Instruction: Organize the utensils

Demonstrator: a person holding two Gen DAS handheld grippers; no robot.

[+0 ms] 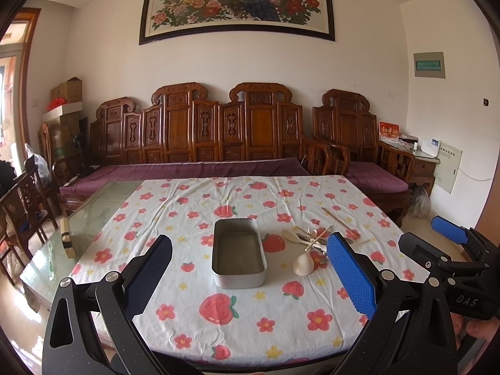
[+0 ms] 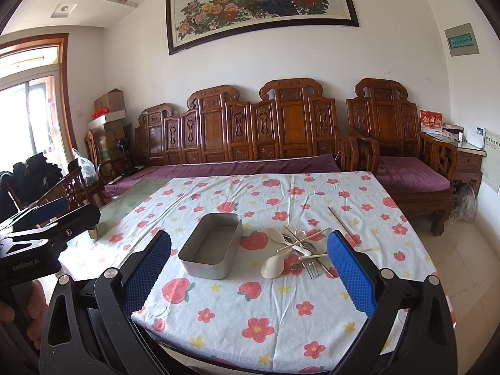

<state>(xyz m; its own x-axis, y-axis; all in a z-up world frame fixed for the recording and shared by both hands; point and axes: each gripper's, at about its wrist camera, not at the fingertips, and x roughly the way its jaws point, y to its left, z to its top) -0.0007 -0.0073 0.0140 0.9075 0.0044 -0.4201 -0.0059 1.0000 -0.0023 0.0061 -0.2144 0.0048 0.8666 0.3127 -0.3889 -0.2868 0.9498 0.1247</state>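
An empty metal tin (image 1: 239, 253) (image 2: 212, 251) sits mid-table on the flowered cloth. Right of it lies a pile of utensils (image 1: 315, 243) (image 2: 300, 250): white plastic spoons (image 2: 275, 265), a metal fork (image 2: 312, 268) and wooden chopsticks (image 2: 304, 239). One more chopstick (image 1: 339, 220) (image 2: 342, 225) lies apart, farther right. My left gripper (image 1: 250, 268) hovers open above the near table edge, in front of the tin, holding nothing. My right gripper (image 2: 248, 268) is open too, at the same near edge, empty. Each gripper shows at the side of the other's view.
The table (image 1: 93, 218) has a glass top bare at the left, where a small wooden block (image 1: 67, 237) rests. Carved wooden benches (image 1: 200, 137) with purple cushions stand behind the table. Chairs (image 1: 28, 206) crowd the left side. A person's hand (image 2: 18, 306) grips the left handle.
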